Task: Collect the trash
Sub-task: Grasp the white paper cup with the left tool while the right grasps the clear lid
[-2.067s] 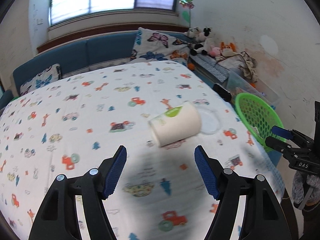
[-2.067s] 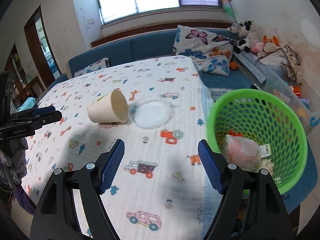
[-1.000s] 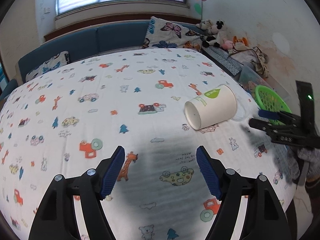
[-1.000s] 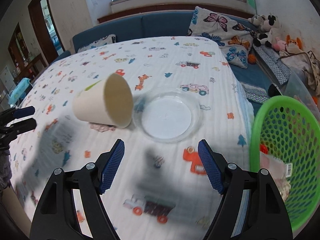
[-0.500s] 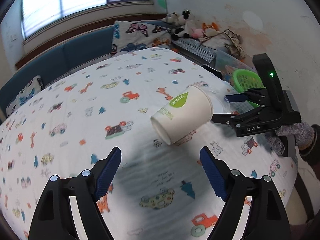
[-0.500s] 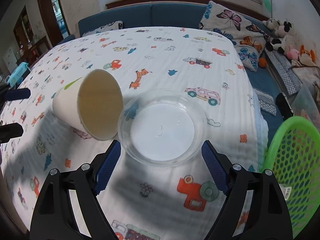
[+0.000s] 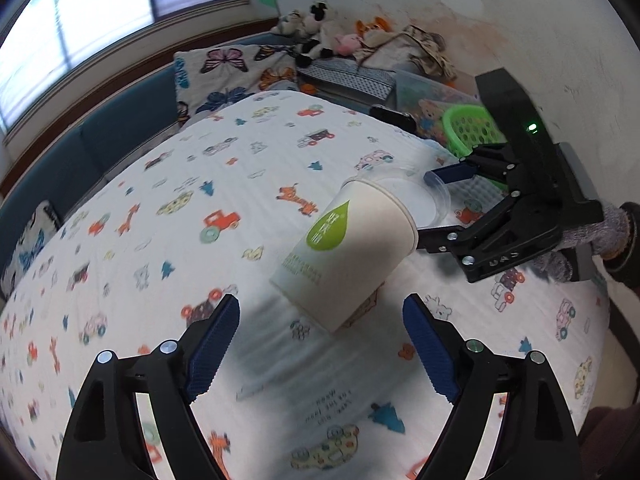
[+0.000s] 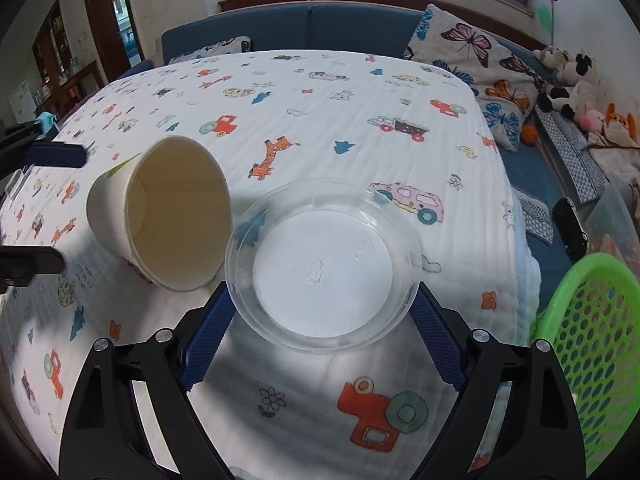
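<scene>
A white paper cup (image 7: 344, 256) with a green leaf logo lies on its side on the patterned tablecloth; its mouth shows in the right wrist view (image 8: 172, 220). A clear plastic lid (image 8: 324, 264) lies flat beside it, also in the left wrist view (image 7: 428, 200). My left gripper (image 7: 320, 340) is open, its pads just short of the cup's base. My right gripper (image 8: 320, 320) is open, its pads either side of the lid's near edge; it shows in the left wrist view (image 7: 436, 208). A green basket (image 8: 592, 340) stands off the table's right edge.
The table (image 8: 360, 92) wears a white cloth with cartoon prints. A blue sofa with butterfly cushions (image 8: 468, 48) runs behind it. Plush toys (image 8: 568, 80) and a black phone-like object (image 8: 570, 228) lie to the right. The left gripper's fingertips (image 8: 56, 154) show at the far left.
Both grippers have moved in: the left closer to the cup's base, the right forward until its pads flank the clear lid. The cup and lid have stayed put.
</scene>
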Demonstrator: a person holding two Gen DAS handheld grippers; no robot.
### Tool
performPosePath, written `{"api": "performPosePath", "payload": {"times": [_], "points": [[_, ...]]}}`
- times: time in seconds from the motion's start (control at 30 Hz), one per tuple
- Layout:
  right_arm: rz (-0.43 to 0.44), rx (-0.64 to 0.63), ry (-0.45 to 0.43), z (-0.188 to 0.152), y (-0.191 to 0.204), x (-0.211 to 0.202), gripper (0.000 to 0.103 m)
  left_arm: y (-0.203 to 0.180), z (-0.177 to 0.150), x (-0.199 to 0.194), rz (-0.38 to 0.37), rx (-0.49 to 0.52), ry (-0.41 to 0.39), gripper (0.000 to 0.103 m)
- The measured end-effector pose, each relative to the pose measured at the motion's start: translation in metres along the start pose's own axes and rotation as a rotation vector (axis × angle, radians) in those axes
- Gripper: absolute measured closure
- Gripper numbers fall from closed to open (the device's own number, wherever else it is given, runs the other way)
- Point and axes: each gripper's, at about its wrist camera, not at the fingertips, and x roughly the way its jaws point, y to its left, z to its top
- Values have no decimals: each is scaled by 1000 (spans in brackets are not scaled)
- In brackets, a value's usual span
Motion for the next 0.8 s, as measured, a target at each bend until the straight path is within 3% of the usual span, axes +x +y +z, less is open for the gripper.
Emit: {"api": "performPosePath", "payload": {"times": [0.3,0.7,0.8], "points": [[5,84,-18,-12,-17,-25,16,-18,22,18,-1,161,1,18],[-10,147,-30,-30,-33,-50,17,-25,30,44,-39,232,48,18],[-9,160,-35,-33,-34,-53,17,-25,29,46,-50,218,47,23]]}}
